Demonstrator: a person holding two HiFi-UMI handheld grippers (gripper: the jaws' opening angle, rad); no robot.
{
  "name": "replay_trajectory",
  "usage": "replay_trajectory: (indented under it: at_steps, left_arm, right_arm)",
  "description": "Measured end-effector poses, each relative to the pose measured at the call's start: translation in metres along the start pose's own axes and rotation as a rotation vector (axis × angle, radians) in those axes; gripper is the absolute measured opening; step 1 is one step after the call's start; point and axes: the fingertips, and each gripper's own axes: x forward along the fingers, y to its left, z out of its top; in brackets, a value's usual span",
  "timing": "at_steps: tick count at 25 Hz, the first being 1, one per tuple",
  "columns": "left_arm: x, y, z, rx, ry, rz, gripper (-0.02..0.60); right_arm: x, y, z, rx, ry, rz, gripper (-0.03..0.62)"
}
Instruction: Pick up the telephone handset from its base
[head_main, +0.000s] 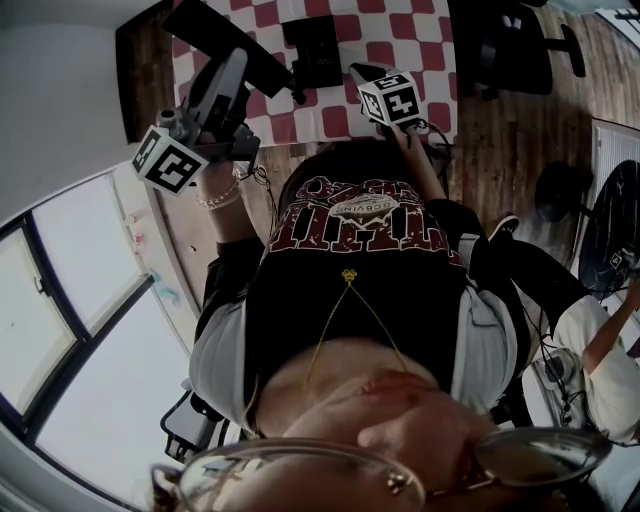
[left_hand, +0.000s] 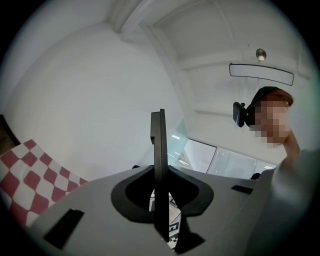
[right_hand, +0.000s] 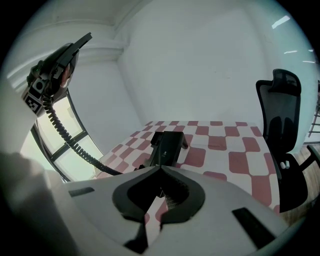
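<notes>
Left gripper (left_hand: 160, 145): jaws clenched on the black plastic telephone handset (right_hand: 64, 55), held high above its black base (right_hand: 167, 146) near the red-checked desk's (right_hand: 235, 145) far edge. Right gripper (right_hand: 160, 170): jaws closed, empty. Risk: the stretched black coiled cord (right_hand: 62, 132) drags the base.

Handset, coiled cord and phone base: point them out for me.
handset (right_hand: 75, 47), right gripper view, its upper end.
coiled cord (right_hand: 63, 133), right gripper view, middle of the hanging run.
phone base (right_hand: 167, 145), right gripper view, its top face.
</notes>
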Motion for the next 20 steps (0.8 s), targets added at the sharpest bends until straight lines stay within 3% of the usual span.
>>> replay_trajectory:
  at_steps: [20]
  left_arm:
    - [0.0032,-0.0026,-0.0063,-0.010,0.019,-0.011,0.078]
  right_arm:
    - [0.0014,0.0077,-0.0050,-0.041,0.032,0.017,0.017]
